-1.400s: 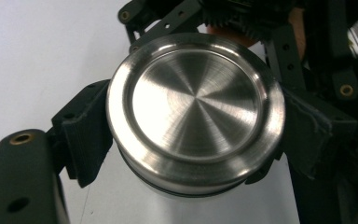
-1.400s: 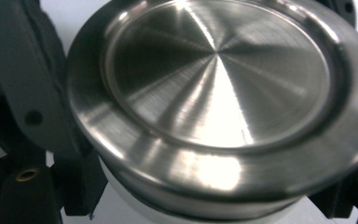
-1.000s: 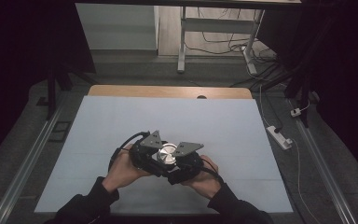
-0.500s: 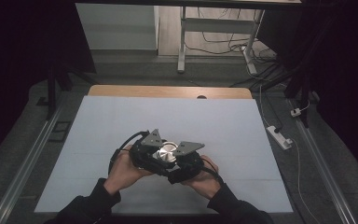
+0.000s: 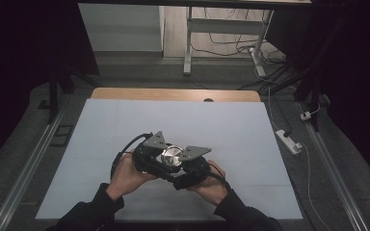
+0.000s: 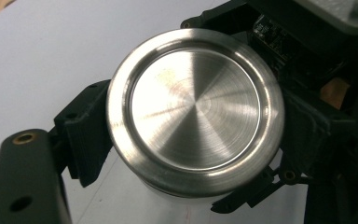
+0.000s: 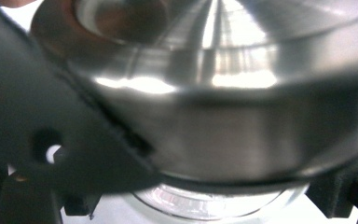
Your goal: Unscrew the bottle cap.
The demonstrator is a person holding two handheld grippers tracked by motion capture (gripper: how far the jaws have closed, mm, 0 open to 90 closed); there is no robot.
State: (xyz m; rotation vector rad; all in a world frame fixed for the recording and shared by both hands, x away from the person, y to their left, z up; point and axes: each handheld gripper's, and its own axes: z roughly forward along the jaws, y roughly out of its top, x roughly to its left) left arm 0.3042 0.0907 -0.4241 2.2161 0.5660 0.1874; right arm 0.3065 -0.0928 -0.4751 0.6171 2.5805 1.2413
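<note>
Between both tools (image 5: 171, 161) — lid (image 5: 173, 155), unmoved.

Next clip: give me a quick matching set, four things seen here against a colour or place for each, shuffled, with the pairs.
Things:
1. lid
2. jar
3. mat
4. power strip

Descriptions:
A. pale blue, covers the table
B. on the floor, right of the table
C. brushed silver metal
D. clear glass, under the lid

Pairs: 1-C, 2-D, 3-A, 4-B

2 black grippers, left (image 5: 150, 156) and right (image 5: 189, 169), each topped by grey 3-cornered plate; black cables; dark sleeves (image 5: 92, 211); brass screw (image 6: 24, 137).
</note>
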